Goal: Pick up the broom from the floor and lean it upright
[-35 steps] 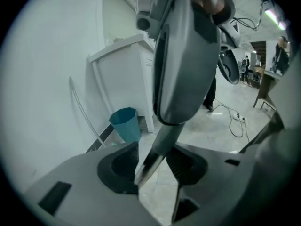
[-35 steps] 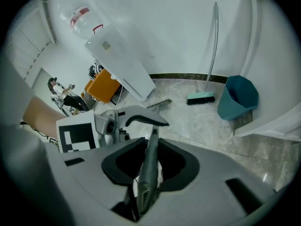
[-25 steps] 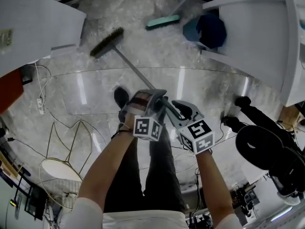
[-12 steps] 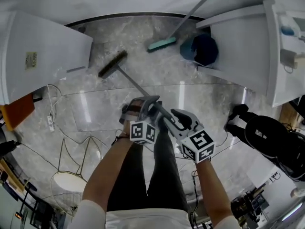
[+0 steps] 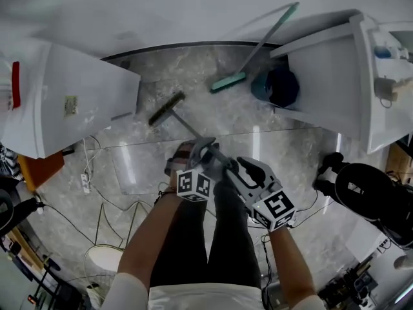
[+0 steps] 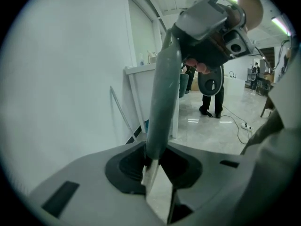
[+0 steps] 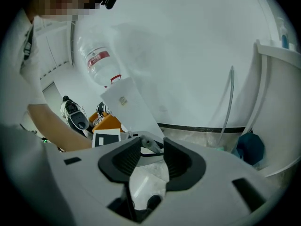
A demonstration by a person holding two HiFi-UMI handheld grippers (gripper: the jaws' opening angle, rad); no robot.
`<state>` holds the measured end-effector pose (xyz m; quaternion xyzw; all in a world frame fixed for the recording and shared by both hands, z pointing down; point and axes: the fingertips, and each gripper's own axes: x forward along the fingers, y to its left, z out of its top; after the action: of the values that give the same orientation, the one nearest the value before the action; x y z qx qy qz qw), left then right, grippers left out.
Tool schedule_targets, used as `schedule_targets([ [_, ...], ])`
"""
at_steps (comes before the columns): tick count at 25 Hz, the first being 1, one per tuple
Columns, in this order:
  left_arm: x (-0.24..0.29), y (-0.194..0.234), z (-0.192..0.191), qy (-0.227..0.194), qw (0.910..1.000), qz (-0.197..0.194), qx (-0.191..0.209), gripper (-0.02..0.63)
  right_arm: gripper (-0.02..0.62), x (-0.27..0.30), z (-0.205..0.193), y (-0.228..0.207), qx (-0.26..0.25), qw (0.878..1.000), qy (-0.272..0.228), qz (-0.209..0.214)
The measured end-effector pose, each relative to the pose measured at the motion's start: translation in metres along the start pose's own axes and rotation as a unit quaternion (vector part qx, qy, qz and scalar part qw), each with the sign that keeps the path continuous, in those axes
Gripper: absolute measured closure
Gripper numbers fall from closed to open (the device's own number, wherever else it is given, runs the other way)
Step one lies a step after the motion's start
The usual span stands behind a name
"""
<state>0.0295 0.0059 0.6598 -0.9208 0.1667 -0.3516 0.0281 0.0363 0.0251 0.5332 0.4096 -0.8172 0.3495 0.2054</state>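
- The right hand-held gripper (image 7: pixel 149 160) is closest to the person, by the near end of the broom (image 5: pixel 169 109) handle. Its jaws are spread wide and have just been opening. Nothing sits between the pads; only floor (image 5: pixel 219 124) and part of the other gripper show through the gap.
- The left hand-held gripper (image 6: pixel 157 164) is a little further along the broom, just left of the right one. It pinches the grey handle between its dark pads, and its jaws have just been closing.
- From that grip the broom slants away and down, and its dark brush head is low at the marbled floor.
- Left of the broom's handle, loose cables (image 5: pixel 119 202) trail over the floor.
- Well to the right of the handle stands a black wheeled machine (image 5: pixel 364 196).
- Near the brush head, on its left, is a white cabinet (image 5: pixel 77 102).
- Beyond the brush head and to its right, a teal-headed broom (image 5: pixel 227 82) leans against the wall.
- Just right of that teal head is a blue bin (image 5: pixel 276 86), tucked beside a white worktop (image 5: pixel 335 70).
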Motion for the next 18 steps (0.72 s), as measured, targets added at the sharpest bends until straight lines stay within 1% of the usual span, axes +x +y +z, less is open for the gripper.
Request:
schedule_targets([
  [2, 0.000, 0.010, 0.000, 0.003, 1.0000, 0.002, -0.002, 0.532, 0.442, 0.002, 0.008, -0.001, 0.000, 1.000, -0.007, 0.005],
  [5, 0.003, 0.032, 0.000, 0.013, 0.9998, 0.015, -0.009, 0.535, 0.442, 0.007, 0.023, -0.011, -0.002, 1.000, -0.020, 0.015],
  [8, 0.003, 0.055, 0.003, 0.021, 0.9994, 0.022, -0.018, 0.538, 0.443, 0.011, 0.037, -0.026, 0.012, 0.999, -0.029, 0.022],
  [13, 0.001, 0.104, 0.007, 0.026, 0.9974, 0.029, -0.060, 0.541, 0.453, 0.021, 0.059, -0.056, 0.029, 0.999, -0.023, 0.027],
  [18, 0.007, 0.156, 0.019, 0.023, 0.9949, 0.027, -0.095, 0.541, 0.456, 0.031, 0.083, -0.084, 0.010, 0.999, -0.019, 0.034],
])
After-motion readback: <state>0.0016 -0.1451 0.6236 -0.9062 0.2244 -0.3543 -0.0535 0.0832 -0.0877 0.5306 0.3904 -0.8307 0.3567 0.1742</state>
